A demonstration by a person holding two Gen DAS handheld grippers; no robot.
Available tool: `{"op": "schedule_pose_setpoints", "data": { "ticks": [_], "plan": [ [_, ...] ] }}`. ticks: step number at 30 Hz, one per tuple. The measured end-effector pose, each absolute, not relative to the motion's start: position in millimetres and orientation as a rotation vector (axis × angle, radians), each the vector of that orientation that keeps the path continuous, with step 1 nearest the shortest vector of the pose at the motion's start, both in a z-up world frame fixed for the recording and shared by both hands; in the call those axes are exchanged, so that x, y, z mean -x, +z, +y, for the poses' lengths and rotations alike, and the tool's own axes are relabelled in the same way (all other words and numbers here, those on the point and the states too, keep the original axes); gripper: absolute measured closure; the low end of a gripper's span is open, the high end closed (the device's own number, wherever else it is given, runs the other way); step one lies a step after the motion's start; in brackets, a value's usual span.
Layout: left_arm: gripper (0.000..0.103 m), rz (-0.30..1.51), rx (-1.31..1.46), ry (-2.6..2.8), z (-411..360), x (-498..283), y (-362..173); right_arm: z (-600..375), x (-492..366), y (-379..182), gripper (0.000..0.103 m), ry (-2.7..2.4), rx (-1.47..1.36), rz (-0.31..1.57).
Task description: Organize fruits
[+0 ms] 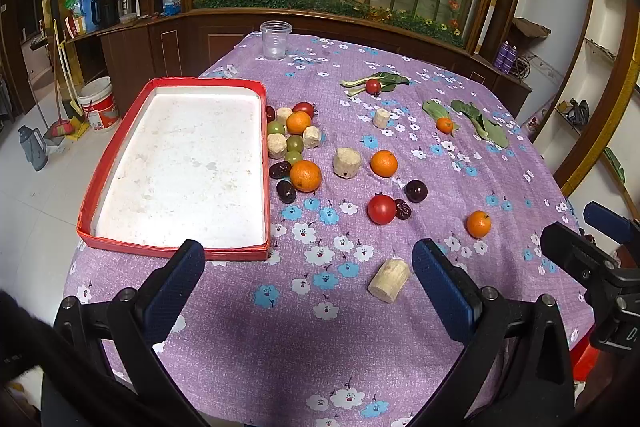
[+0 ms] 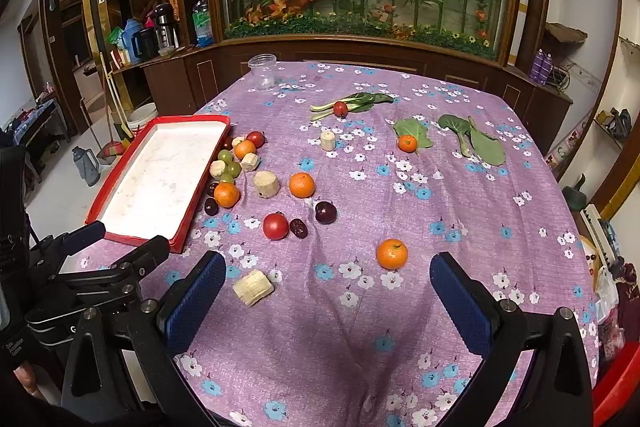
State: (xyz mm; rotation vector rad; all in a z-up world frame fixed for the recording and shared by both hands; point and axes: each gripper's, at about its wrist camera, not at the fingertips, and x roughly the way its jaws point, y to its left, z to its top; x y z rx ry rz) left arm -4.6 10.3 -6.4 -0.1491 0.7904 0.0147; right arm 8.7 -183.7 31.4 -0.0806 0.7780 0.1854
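Note:
A red-rimmed white tray (image 1: 262,163) lies empty at the left of the purple flowered table; it also shows in the right wrist view (image 2: 192,203). Fruits lie scattered to its right: oranges (image 1: 305,175) (image 2: 392,253), a red tomato (image 1: 381,209) (image 2: 275,225), dark dates (image 1: 286,191), green grapes (image 1: 295,143), pale cut cane pieces (image 1: 389,279) (image 2: 253,287). My left gripper (image 1: 308,279) is open and empty above the near table edge. My right gripper (image 2: 328,291) is open and empty, with the near orange just ahead.
Green leaves (image 1: 480,123) with small tomatoes and an orange lie at the far right. A clear plastic cup (image 1: 275,39) stands at the far edge. A wooden cabinet with flowers behind glass stands beyond the table. Buckets and a broom (image 1: 64,125) stand on the floor left.

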Motion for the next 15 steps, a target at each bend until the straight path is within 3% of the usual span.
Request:
{"op": "schedule_pose_setpoints", "data": {
  "ticks": [15],
  "plan": [
    [0.0, 0.8, 0.145, 0.006, 8.6, 3.5, -6.6, -181.1, -10.5, 33.3, 0.0, 0.208, 0.077, 0.776]
  ]
}}
